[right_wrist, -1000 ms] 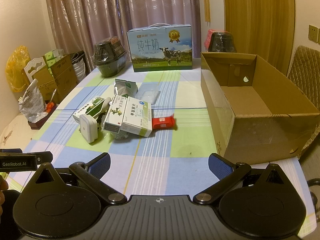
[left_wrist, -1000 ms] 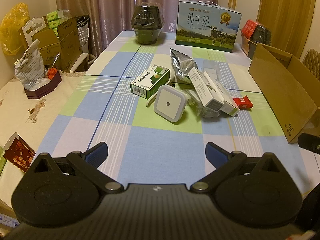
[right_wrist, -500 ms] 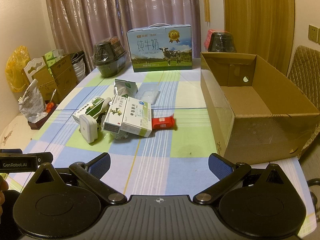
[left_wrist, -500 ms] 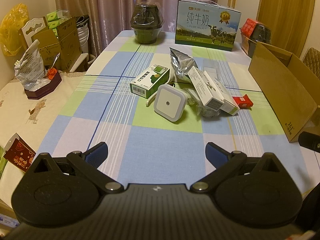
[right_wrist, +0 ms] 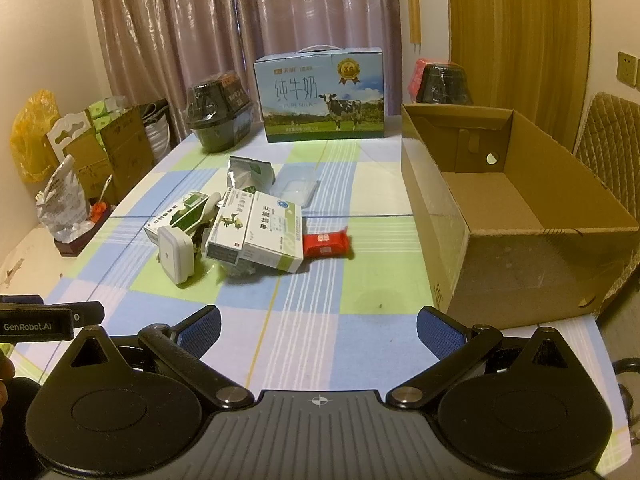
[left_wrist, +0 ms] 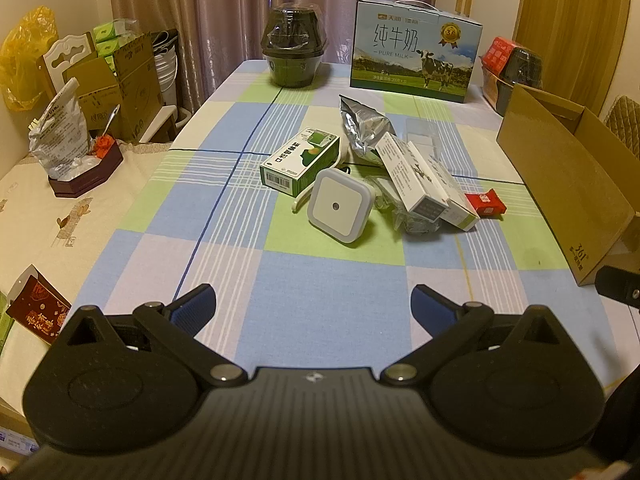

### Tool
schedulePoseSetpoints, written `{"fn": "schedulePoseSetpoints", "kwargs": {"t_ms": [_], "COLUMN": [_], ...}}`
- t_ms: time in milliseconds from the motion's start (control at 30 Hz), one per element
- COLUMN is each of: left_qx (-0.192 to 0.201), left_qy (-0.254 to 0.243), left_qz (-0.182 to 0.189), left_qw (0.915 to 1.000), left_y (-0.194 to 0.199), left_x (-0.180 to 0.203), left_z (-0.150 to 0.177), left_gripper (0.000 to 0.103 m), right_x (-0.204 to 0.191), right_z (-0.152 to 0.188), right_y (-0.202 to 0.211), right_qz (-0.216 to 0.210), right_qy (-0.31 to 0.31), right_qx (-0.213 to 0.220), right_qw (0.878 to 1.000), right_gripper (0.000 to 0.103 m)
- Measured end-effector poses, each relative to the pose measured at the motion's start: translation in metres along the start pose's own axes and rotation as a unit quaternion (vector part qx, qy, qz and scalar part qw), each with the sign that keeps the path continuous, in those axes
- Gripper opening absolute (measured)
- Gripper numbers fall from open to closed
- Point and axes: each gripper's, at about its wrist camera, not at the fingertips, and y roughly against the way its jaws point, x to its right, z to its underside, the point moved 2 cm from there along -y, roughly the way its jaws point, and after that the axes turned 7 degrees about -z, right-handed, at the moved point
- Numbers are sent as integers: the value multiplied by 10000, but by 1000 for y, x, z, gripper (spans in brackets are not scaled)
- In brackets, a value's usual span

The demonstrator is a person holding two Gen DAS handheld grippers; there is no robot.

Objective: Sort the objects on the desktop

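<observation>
A pile of small items lies mid-table: a white square night light (left_wrist: 339, 206) (right_wrist: 175, 255), a green-and-white box (left_wrist: 300, 160) (right_wrist: 178, 218), white medicine boxes (left_wrist: 426, 186) (right_wrist: 260, 232), a silver foil pouch (left_wrist: 362, 130) (right_wrist: 250, 170), a clear plastic tray (right_wrist: 298, 186) and a red packet (left_wrist: 485, 202) (right_wrist: 325, 243). An open, empty cardboard box (right_wrist: 516, 216) (left_wrist: 568, 176) stands at the right. My left gripper (left_wrist: 314, 306) and right gripper (right_wrist: 318, 328) are both open and empty, held above the near table edge, short of the pile.
A blue milk carton (left_wrist: 414, 66) (right_wrist: 322, 96) and a dark wrapped pot (left_wrist: 294, 52) (right_wrist: 218, 118) stand at the table's far end. Another dark pot (right_wrist: 442, 84) is behind the cardboard box. A side surface at the left holds a bag in a dark tray (left_wrist: 74, 160).
</observation>
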Motion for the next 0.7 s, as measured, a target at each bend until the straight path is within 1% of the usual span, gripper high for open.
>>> {"fn": "schedulePoseSetpoints", "kwargs": {"t_ms": [267,500,600,700], "left_qx": [-18,-65,-72,-152], "left_qy": [62,166,168,212], "left_qz": [22,37,56,196], "left_qw": [10000,9998,9998,9995], "left_y": [0,1,2,1], "left_x": [-3,-8,-8,-10], "left_z": [1,-2,-3,-6], "left_gripper": [102,102,102,102], "right_x": [1,1,0,0], "right_z": [0,-1,-3,-7], "right_y": [0,-1,-5,-12], "right_qz": [-4,50,88,30], "right_qy": [-1,-49,-69,-154], "right_qx": [1,-104,-233,-467], "right_qw": [10000,9999,9997,9988], "right_gripper": [101,101,101,101]}}
